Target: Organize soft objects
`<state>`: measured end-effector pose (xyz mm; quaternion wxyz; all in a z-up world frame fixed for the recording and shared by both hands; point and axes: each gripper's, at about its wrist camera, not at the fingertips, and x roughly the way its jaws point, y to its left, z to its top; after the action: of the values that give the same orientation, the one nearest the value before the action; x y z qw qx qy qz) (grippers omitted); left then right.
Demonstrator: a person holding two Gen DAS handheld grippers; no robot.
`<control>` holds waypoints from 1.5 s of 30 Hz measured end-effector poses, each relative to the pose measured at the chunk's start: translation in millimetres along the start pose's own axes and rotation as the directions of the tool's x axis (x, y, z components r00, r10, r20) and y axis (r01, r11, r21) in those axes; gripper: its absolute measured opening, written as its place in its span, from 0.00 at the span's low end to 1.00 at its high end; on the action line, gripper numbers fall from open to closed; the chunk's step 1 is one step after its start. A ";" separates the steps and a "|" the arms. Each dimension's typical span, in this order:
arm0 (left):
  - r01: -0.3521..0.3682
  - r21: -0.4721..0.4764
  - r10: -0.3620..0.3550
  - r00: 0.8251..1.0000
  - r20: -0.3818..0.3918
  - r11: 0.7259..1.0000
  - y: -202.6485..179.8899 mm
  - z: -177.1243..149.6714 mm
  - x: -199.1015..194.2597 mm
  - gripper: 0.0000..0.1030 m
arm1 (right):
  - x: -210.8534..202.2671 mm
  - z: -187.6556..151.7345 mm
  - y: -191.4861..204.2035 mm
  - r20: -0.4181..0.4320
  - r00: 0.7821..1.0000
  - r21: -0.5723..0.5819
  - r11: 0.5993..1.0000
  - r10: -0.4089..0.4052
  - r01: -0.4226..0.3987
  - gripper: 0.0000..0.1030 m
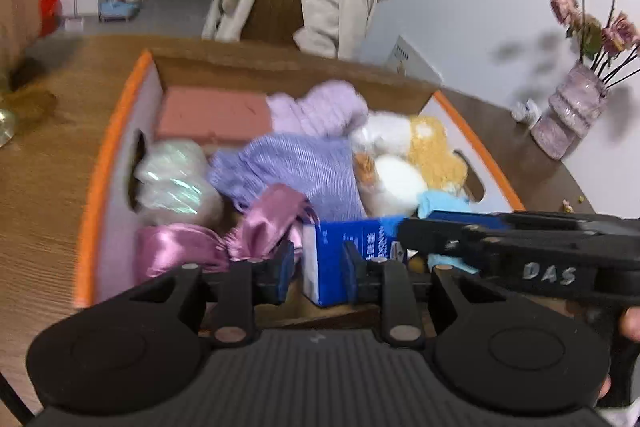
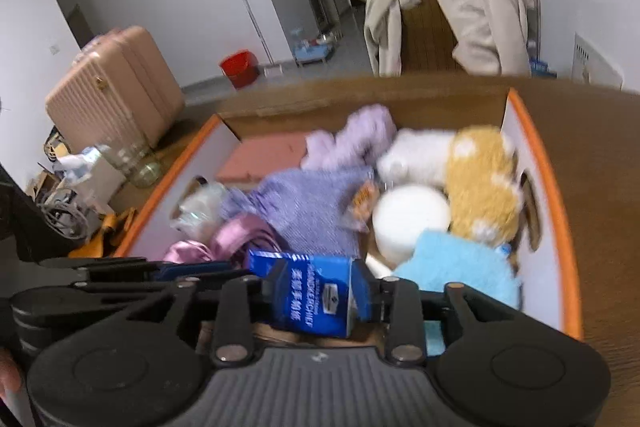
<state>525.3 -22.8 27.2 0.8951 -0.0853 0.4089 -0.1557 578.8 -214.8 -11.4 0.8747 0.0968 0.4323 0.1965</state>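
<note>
Left view: left gripper (image 1: 314, 269), jaws spread, straddles blue tissue pack (image 1: 348, 259) at orange-rimmed box (image 1: 100, 163) near edge. Right view: right gripper (image 2: 322, 297) pinches that pack above box's near edge, beside blue fluffy cloth (image 2: 460, 267).

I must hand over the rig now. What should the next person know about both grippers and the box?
Right gripper: shut on the blue tissue pack, low over the near end of the box.
Left gripper: open, holds nothing, next to the pack.
Done: purple knit, pink satin cloth, plush toy and light blue cloth lie in the box.
Left: release the pack inside, probably.
</note>
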 end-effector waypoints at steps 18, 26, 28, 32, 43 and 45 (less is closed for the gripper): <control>-0.267 0.102 0.208 0.896 0.392 0.958 -30.1 -54.9 -148.3 0.78 | -150.1 -44.5 21.2 0.277 0.954 -0.089 0.986 -0.111 0.141 0.71; -0.312 0.119 0.205 0.824 0.528 0.943 -39.9 -107.0 -166.7 0.94 | -174.3 -113.8 32.5 0.559 0.818 -0.123 0.962 -0.137 0.245 1.00; -0.308 0.110 0.204 0.817 0.540 0.945 -41.1 -116.3 -172.1 0.94 | -180.2 -127.6 36.1 0.607 0.783 -0.121 0.958 -0.137 0.261 1.00; -0.289 0.103 0.183 0.805 0.565 0.952 -44.2 -131.9 -187.2 0.97 | -189.4 -144.5 45.7 0.641 0.753 -0.102 0.955 -0.152 0.279 1.00; -0.278 0.099 0.165 0.783 0.600 0.955 -50.6 -168.8 -219.0 0.99 | -210.6 -180.9 60.0 0.656 0.741 -0.086 0.961 -0.144 0.263 1.00; -0.285 0.105 0.167 0.781 0.602 0.953 -52.6 -177.4 -224.8 0.99 | -215.6 -188.1 63.3 0.657 0.740 -0.083 0.962 -0.143 0.260 1.00</control>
<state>241.0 1.8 85.0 0.9933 0.0064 0.1031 -0.0512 294.5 -249.8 50.7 0.9907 0.0363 0.0947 0.0909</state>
